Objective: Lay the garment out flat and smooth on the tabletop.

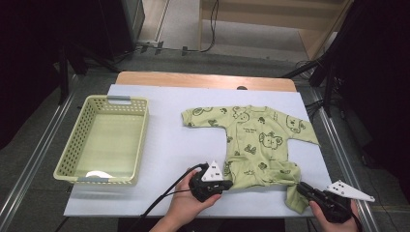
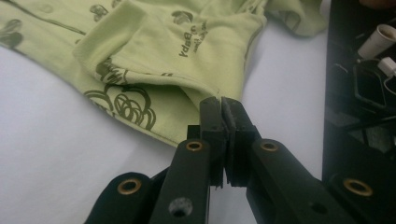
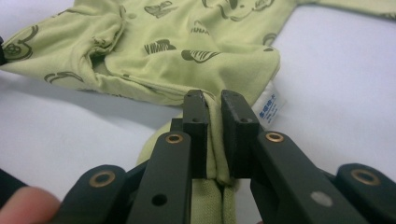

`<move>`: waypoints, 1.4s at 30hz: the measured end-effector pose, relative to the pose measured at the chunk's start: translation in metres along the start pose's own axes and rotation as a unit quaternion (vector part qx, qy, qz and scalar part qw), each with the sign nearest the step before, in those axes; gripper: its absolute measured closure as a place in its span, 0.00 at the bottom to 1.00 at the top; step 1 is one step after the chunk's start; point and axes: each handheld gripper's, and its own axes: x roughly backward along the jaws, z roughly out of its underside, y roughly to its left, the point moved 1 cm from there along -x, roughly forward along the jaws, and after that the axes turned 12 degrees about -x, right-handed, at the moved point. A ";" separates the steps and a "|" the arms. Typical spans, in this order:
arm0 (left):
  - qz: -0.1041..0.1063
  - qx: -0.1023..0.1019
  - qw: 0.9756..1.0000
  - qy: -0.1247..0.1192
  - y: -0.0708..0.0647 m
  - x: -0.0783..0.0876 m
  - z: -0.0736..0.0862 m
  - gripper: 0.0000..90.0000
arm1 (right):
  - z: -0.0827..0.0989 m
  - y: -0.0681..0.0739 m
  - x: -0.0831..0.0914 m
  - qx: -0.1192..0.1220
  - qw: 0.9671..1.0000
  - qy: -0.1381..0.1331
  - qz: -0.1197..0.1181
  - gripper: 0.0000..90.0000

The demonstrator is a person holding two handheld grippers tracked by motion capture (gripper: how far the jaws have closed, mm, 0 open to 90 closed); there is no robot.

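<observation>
Currently the green baby romper [image 1: 256, 145] lies spread on the white-covered table [image 1: 164, 150], at about 3 o'clock from the basket [image 1: 104, 140], which holds no garment. Left tongs [image 1: 223, 184] are pressed together on the romper's lower hem at its 7 o'clock corner; right tongs [image 1: 302, 189] pinch a fold of a leg at 5 o'clock. Judgement: both grips set, folding barely begun; transfer to basket remains.

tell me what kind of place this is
Probably a lab or studio set up for recording, not a home: a table under a white sheet, metal rails and stands beside it, cables on a bare floor, and two handheld grippers pinching a green baby garment.
</observation>
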 end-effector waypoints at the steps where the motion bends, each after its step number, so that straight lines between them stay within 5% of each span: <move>1: 0.005 0.000 1.000 0.004 0.000 -0.002 0.001 0.98 | 0.001 -0.001 0.001 -0.003 1.000 0.002 -0.002 0.88; 4: 0.009 -0.003 1.000 0.014 -0.001 -0.005 0.003 0.98 | 0.003 -0.003 0.004 -0.008 1.000 -0.001 -0.007 0.86; 7: 0.009 0.003 1.000 0.012 0.003 -0.003 0.003 0.92 | 0.001 -0.004 0.008 0.010 0.999 -0.031 -0.034 0.64; 9: -0.011 0.009 1.000 0.005 0.008 0.001 0.003 0.80 | -0.001 -0.006 0.008 0.010 0.998 -0.041 -0.037 0.52; 11: -0.030 0.032 0.999 -0.011 0.015 0.006 0.002 0.68 | -0.003 -0.010 0.007 -0.002 0.997 -0.048 -0.055 0.50; 13: -0.051 0.051 0.997 -0.021 0.022 0.008 0.000 0.62 | -0.005 -0.016 0.005 -0.011 0.997 -0.053 -0.048 0.50; 17: -0.062 0.066 0.996 -0.021 0.029 0.002 -0.003 0.54 | -0.013 -0.028 -0.002 -0.037 0.998 -0.049 -0.033 0.57; 22: -0.054 0.061 0.996 0.021 0.027 -0.019 -0.004 0.52 | -0.024 -0.037 -0.022 -0.052 0.998 -0.021 -0.015 0.63; 27: -0.083 0.041 0.995 0.044 0.024 -0.023 -0.005 0.73 | -0.025 -0.038 -0.033 -0.048 0.999 0.008 -0.019 0.74; 30: -0.076 0.044 0.995 0.042 0.024 -0.020 -0.003 0.94 | -0.022 -0.037 -0.034 -0.041 0.999 0.015 -0.020 0.82; 34: -0.078 0.041 0.996 0.029 0.022 -0.016 -0.004 1.00 | -0.019 -0.036 -0.033 -0.041 0.999 0.014 -0.011 0.90; 42: -0.091 0.057 0.994 0.001 0.036 -0.017 -0.017 0.55 | -0.017 -0.039 -0.032 -0.039 0.999 0.005 -0.008 0.94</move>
